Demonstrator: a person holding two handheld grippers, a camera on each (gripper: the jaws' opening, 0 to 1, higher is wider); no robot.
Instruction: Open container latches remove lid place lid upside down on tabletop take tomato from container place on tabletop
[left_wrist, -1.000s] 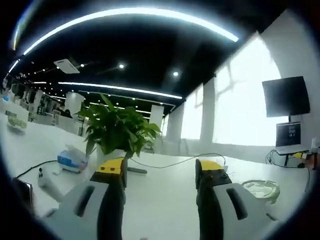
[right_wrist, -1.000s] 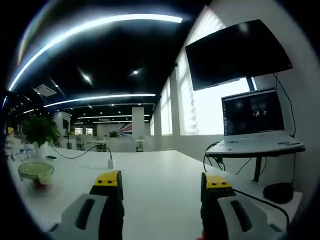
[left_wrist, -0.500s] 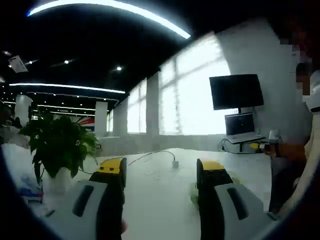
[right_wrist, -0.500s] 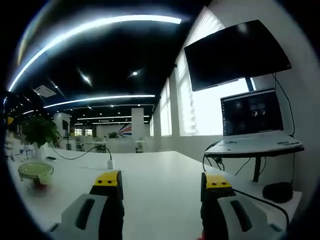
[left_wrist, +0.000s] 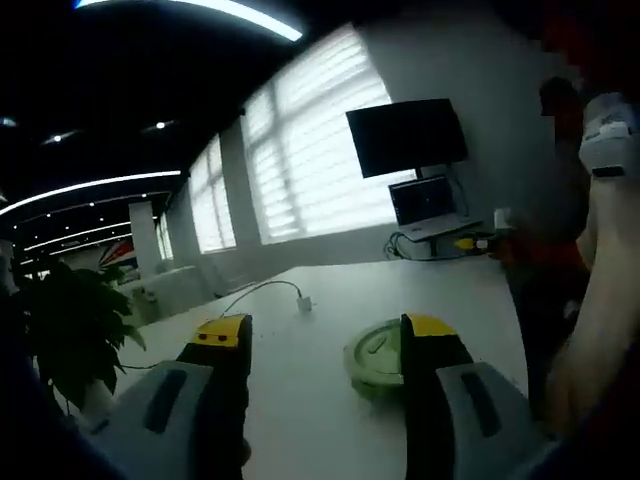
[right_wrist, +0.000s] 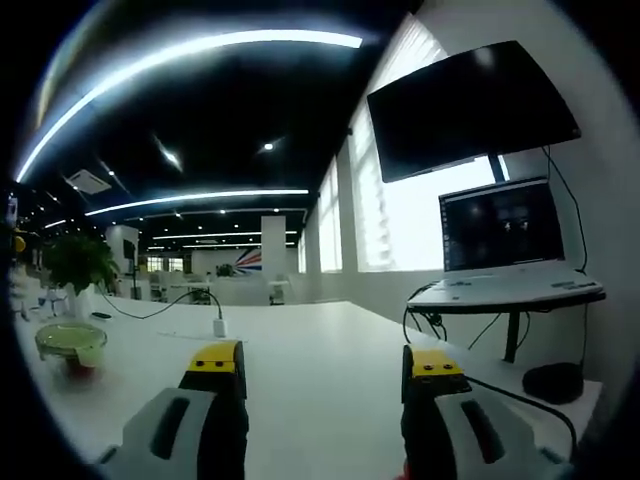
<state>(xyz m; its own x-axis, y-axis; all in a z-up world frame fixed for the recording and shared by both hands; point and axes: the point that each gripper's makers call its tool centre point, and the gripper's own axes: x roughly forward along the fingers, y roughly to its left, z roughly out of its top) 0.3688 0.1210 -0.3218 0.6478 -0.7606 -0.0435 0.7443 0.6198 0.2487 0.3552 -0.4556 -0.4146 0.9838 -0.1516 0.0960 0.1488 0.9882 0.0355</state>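
A round container with a green lid (left_wrist: 375, 355) sits on the white tabletop (left_wrist: 300, 350), just beyond and partly behind the right jaw of my left gripper (left_wrist: 322, 336), which stands open with nothing between its jaws. In the right gripper view the same container (right_wrist: 70, 345) rests far off at the left, something red showing under its green lid. My right gripper (right_wrist: 322, 365) is open and empty, well away from the container. The latches are too small to make out.
A potted plant (left_wrist: 60, 320) stands at the left, also the potted plant (right_wrist: 78, 265) far off. A white charger with cable (right_wrist: 220, 326) lies mid-table. A laptop (right_wrist: 500, 245) and dark monitor (right_wrist: 470, 105) stand at the right. A person's arm (left_wrist: 600, 290) is at the right.
The left gripper's camera has swung to the right: the plant slid to the left edge and the green-lidded container came to sit by the right jaw. The right gripper view has barely shifted.
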